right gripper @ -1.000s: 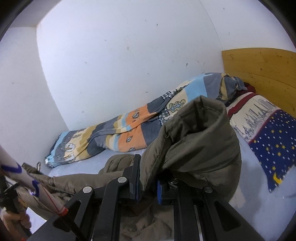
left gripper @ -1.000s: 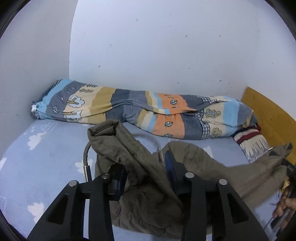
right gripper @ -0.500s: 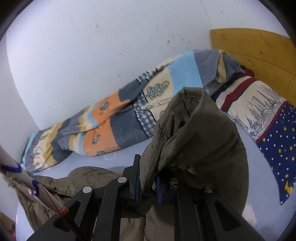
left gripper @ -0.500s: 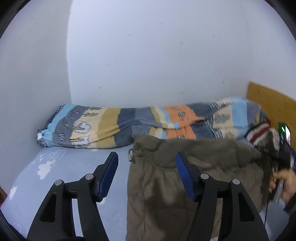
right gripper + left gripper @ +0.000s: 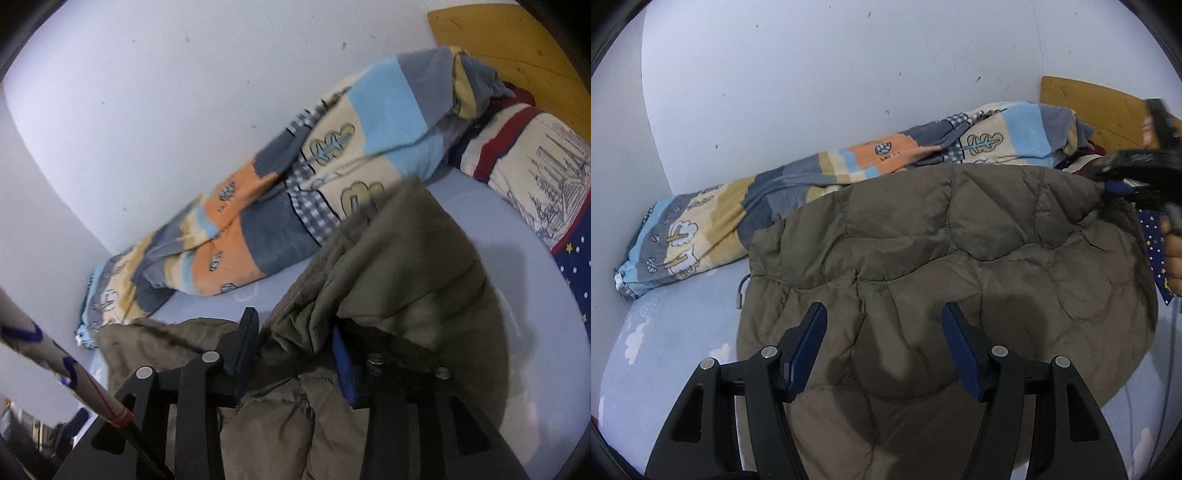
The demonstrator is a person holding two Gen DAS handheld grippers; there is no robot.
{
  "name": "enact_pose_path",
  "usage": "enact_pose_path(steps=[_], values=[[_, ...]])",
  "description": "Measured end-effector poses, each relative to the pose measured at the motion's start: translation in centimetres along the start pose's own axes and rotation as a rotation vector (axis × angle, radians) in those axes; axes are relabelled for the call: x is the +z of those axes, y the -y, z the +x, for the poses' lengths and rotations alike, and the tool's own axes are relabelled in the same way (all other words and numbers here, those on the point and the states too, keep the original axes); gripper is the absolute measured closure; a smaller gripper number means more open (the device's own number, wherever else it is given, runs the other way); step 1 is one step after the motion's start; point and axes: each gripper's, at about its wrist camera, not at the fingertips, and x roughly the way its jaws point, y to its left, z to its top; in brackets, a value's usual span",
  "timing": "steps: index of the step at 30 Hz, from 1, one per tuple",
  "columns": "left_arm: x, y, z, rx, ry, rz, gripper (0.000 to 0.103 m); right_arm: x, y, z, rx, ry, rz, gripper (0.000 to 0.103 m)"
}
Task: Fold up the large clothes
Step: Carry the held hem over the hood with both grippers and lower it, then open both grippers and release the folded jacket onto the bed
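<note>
Nearest, the left gripper [image 5: 882,347] is held released above the olive quilted jacket [image 5: 960,258], nothing pinched. The right gripper [image 5: 295,347] has just been opening; jacket cloth is seen between its parted jaws. The jacket is spread on the pale blue bed sheet [image 5: 672,354], before the striped rolled quilt [image 5: 849,170] along the wall.

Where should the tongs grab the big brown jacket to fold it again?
Probably the jacket's left corner near the dangling cord, coming in from the blue sheet side. That edge lies flat and bare there, while the middle is puffy and thick.
</note>
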Motion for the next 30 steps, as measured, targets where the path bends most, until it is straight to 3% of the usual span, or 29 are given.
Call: enact_pose_path(steps=[6,9,16,20,27,30], values=[[-0.2,-0.1,2.3,0.022,-0.035,-0.026,0.039,0.4,1.2,-4.0,0.028,0.091,-0.001,0.051],[-0.3,-0.1,3.7,0.031,-0.055,-0.037,0.039,-0.4,1.0,-4.1,-0.010,0.059,-0.064,0.049],[-1.1,-0.8,8.9,0.065,-0.140,-0.085,0.036,-7.0,-1.2,1.4,-0.079,-0.095,-0.237,0.049],[-1.7,-1.6,11.4,0.060,-0.185,-0.120,0.031,-9.1,-1.2,5.0,-0.176,-0.121,-0.312,0.048],[-2.9,-1.9,13.5,0.060,-0.123,-0.160,0.024,-9.4,1.5,9.5,-0.177,-0.155,-0.247,0.048],[-2.9,-1.6,13.4,0.084,-0.149,-0.144,0.024,-9.5,1.7,10.1,-0.190,-0.156,-0.233,0.048]])
